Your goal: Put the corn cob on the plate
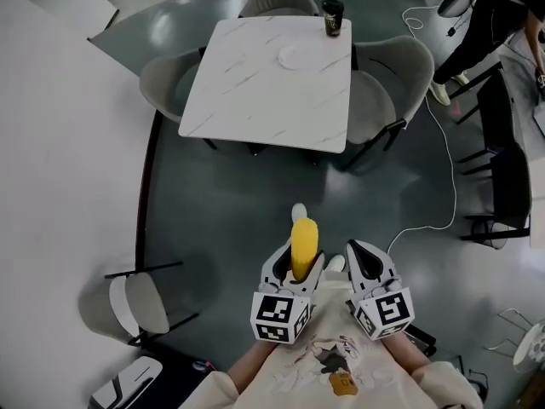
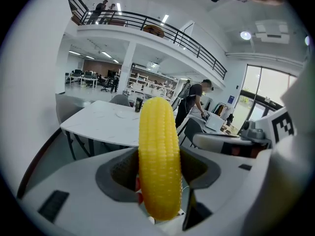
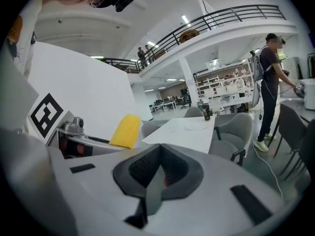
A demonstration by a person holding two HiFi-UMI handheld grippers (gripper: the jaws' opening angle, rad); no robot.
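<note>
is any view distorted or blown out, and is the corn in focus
Head view: even, soft light, no harsh shadows, little bending. Left gripper view: strong fisheye with black corners, the balcony railing bows, the window at right is washed out, the corn cob is sharp up close. Right gripper view: same fisheye and black corners, evenly bright.

The bench (image 1: 255,83) stands well ahead of the person, carrying a plate (image 1: 295,56) near its far edge and a cup (image 1: 332,17) at its far right corner. One chair (image 1: 162,79) sits at its left side and another chair (image 1: 387,83) at its right. Nearer, the corn cob (image 1: 304,241) stands upright between the jaws of the left claw (image 1: 300,261), well apart from the plate, and the right claw (image 1: 364,258) is just beside it on the right.
</note>
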